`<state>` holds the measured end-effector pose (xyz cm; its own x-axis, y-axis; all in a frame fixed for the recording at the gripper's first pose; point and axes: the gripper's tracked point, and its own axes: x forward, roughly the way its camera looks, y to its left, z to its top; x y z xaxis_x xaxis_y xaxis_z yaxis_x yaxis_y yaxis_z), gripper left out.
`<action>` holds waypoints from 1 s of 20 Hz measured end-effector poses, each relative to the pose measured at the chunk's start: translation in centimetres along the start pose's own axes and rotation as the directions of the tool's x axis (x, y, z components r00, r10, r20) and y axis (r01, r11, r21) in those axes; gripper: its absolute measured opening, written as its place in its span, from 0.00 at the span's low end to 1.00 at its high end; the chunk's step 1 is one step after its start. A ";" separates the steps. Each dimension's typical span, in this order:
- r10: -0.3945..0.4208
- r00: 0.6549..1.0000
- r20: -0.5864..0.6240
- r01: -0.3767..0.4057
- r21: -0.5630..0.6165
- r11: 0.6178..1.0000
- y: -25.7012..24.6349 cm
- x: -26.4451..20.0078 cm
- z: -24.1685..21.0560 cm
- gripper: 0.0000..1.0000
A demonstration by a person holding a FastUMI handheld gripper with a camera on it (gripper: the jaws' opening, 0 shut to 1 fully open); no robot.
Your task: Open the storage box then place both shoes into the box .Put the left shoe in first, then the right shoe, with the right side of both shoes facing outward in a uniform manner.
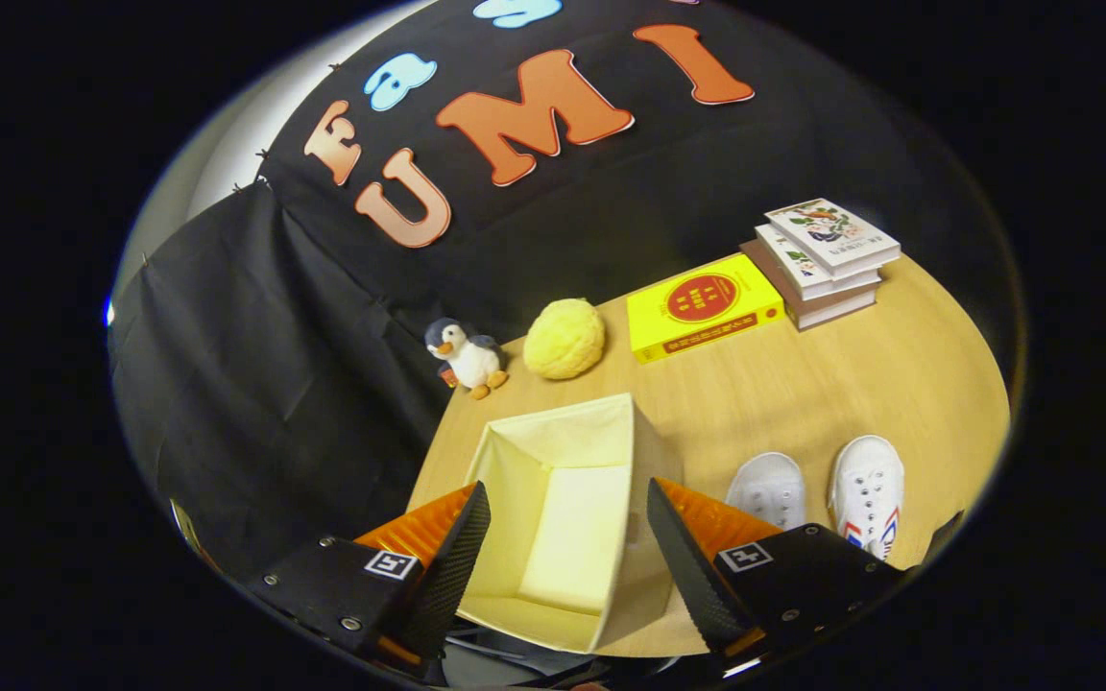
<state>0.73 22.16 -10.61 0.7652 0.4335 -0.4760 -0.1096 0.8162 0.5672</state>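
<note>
A cream fabric storage box (pixel 515 461) stands open on the wooden table, its hollow inside showing between my fingers. My gripper (pixel 567 513) hovers above it, open, with nothing held. Its black ribbed fingers (pixel 462 557) spread wide on either side of the box's mouth. Two white canvas shoes stand side by side on the table beside the box, toes pointing away from me: one shoe (pixel 767 488) close to the right finger, the other shoe (pixel 868 491) farther out, with red and blue stripes on its side.
Beyond the box, a penguin plush (pixel 467 357) and a yellow round plush (pixel 564 338) sit at the table's back edge. A yellow book (pixel 703 305) and a stack of books (pixel 820 257) lie further along. Bare wooden tabletop (pixel 803 384) spreads between the books and the shoes.
</note>
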 end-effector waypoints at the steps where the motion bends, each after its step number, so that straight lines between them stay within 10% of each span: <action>1: -0.030 1.000 -0.008 0.030 -0.005 1.000 -1.4 -0.2 -0.3 0.98; 9: -0.212 0.963 -0.166 0.211 -0.023 0.977 -10.6 -0.4 -5.5 0.93; 20: -0.317 0.881 -0.351 0.298 -0.108 0.949 -17.3 1.8 -11.6 0.55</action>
<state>-3.38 13.27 -29.02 0.4864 0.2576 -0.8349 0.0558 0.9444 0.3239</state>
